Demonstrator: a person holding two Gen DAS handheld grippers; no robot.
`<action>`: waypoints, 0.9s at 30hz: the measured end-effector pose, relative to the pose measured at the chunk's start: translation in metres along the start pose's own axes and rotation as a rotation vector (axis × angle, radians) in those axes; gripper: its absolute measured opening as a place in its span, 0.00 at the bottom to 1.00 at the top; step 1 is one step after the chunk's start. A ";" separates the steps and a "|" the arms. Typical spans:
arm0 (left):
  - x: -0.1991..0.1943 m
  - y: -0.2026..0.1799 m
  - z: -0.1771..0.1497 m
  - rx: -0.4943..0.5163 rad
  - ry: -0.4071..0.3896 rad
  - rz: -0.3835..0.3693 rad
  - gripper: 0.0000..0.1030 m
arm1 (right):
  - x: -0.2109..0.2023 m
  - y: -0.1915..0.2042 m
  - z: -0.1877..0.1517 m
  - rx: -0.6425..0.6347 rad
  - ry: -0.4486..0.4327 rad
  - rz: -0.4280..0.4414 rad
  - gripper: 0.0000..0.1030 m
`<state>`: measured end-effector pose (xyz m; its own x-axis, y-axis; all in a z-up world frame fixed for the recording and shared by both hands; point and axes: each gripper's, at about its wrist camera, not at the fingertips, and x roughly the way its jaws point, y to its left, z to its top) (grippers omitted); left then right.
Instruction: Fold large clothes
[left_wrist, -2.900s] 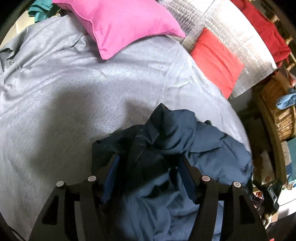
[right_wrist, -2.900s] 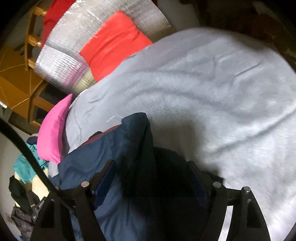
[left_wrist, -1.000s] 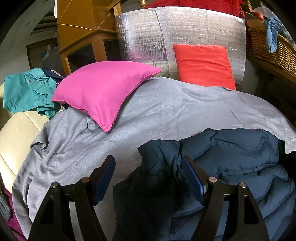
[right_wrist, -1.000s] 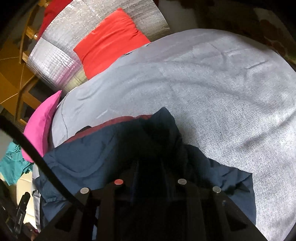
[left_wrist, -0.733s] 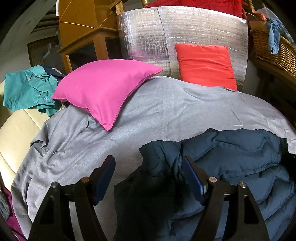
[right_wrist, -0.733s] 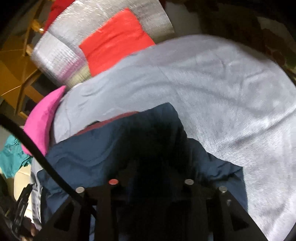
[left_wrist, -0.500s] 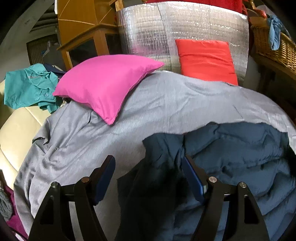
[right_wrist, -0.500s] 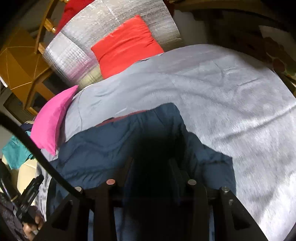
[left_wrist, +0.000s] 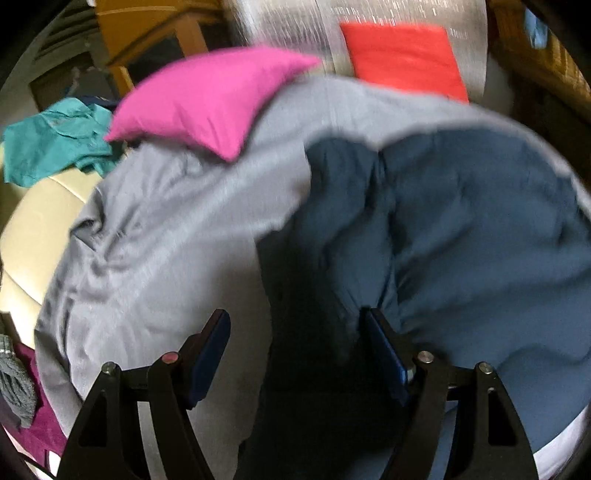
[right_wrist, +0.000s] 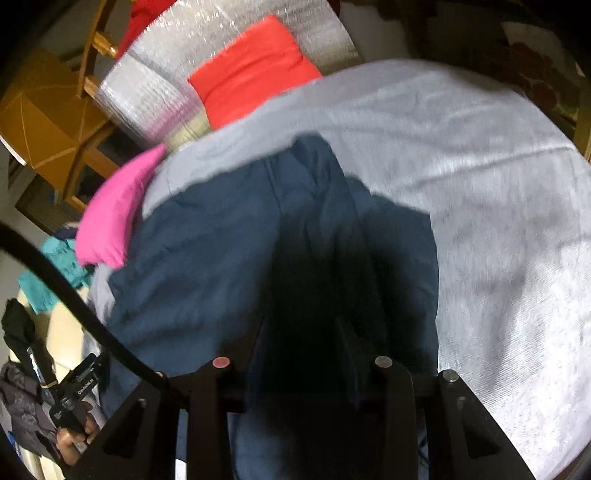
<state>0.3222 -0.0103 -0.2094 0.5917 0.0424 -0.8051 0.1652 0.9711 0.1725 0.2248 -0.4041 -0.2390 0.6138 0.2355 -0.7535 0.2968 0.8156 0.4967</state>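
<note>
Grey bedspread (left_wrist: 177, 229), navy jacket (left_wrist: 480, 240) between both jaws

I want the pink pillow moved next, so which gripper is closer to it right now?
Left, probably. The left gripper faces the pink pillow across bare grey cover. The right gripper sits over the navy jacket, pillow off to its far left.

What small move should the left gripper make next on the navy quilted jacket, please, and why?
Probably close the left gripper on the navy quilted jacket: its jaws stand open, and a bunched fold lies between them on the grey sheet, ungripped.
</note>
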 end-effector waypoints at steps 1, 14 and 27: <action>0.001 0.002 -0.002 -0.013 0.000 -0.009 0.75 | 0.002 0.001 -0.001 -0.009 0.003 -0.003 0.39; -0.061 0.001 -0.054 -0.068 -0.080 -0.156 0.75 | -0.051 0.036 -0.075 -0.177 -0.061 0.117 0.39; -0.070 -0.037 -0.065 0.001 -0.151 -0.089 0.85 | -0.032 0.063 -0.090 -0.204 -0.018 0.153 0.42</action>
<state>0.2235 -0.0344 -0.1965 0.6865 -0.0798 -0.7227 0.2230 0.9692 0.1048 0.1581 -0.3128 -0.2220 0.6536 0.3564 -0.6677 0.0468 0.8615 0.5056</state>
